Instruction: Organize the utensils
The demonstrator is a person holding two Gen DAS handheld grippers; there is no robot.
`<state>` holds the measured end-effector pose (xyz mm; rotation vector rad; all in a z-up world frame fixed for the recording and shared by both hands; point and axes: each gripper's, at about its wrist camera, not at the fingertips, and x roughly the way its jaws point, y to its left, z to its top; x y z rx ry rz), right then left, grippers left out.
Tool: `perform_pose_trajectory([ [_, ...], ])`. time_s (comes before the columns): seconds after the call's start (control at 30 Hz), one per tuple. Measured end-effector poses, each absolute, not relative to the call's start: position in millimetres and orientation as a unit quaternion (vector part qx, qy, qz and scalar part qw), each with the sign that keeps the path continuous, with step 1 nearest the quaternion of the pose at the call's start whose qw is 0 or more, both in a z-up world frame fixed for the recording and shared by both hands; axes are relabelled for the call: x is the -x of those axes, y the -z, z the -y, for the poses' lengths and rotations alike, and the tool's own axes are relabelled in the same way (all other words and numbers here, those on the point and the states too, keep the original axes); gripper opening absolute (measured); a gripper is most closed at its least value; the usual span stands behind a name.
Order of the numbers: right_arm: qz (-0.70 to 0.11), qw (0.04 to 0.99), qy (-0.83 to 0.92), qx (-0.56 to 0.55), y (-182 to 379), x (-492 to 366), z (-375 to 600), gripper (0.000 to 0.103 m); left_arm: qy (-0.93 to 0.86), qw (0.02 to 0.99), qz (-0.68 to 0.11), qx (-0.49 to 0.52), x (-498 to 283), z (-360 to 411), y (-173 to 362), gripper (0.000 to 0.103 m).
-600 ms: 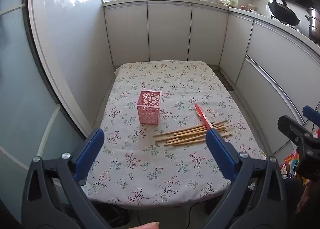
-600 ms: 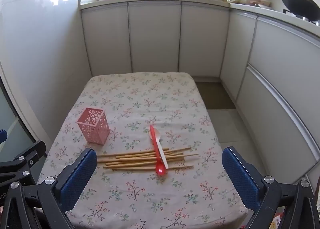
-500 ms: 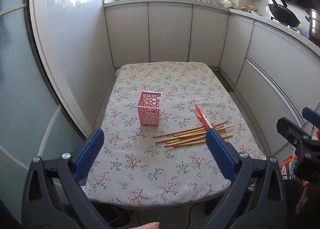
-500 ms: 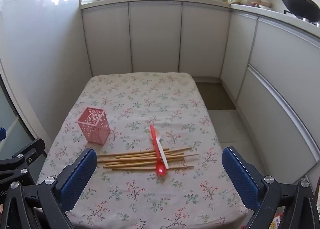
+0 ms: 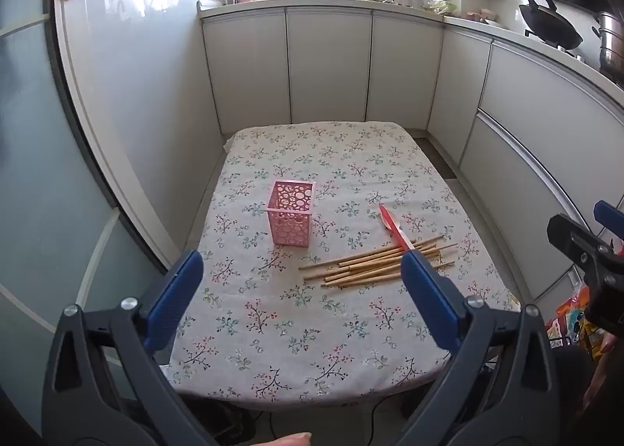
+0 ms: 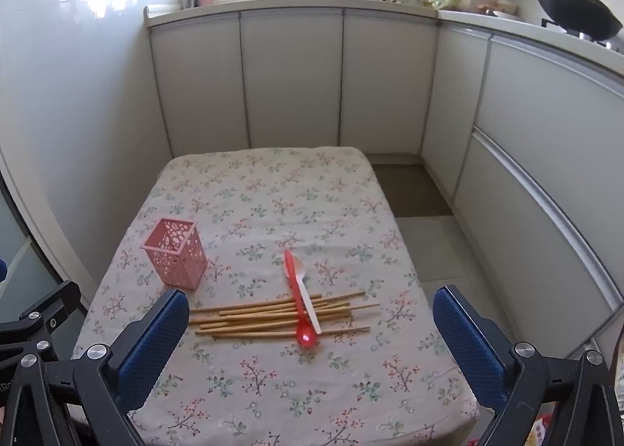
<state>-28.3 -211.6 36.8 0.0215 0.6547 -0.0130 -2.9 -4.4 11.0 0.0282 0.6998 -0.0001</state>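
On the floral tablecloth (image 6: 273, 196), one pink perforated holder (image 6: 176, 259) stands upright ahead of the left gripper (image 5: 302, 297), whose blue pads are spread wide and hold nothing above the near edge. Right of the holder lies a loose bundle of wooden chopsticks (image 6: 273, 316), about nine, lengthwise across the table. One red spoon (image 6: 298, 299) and one white spoon (image 6: 306, 295) lie crossed over them, directly ahead of the right gripper (image 6: 310, 344), likewise spread and empty.

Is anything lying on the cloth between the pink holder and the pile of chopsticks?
No. In the right wrist view, only bare floral tablecloth separates the pink holder from the chopsticks.
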Motion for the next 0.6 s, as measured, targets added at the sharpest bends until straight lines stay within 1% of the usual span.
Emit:
perform_pose_trajectory([
  [0.6, -0.315, 0.949, 0.002, -0.016, -36.7, 29.8, 213.9, 0.103, -0.002, 0.943, -0.333, -0.011, 4.3, 2.0, -10.8, 0.101],
])
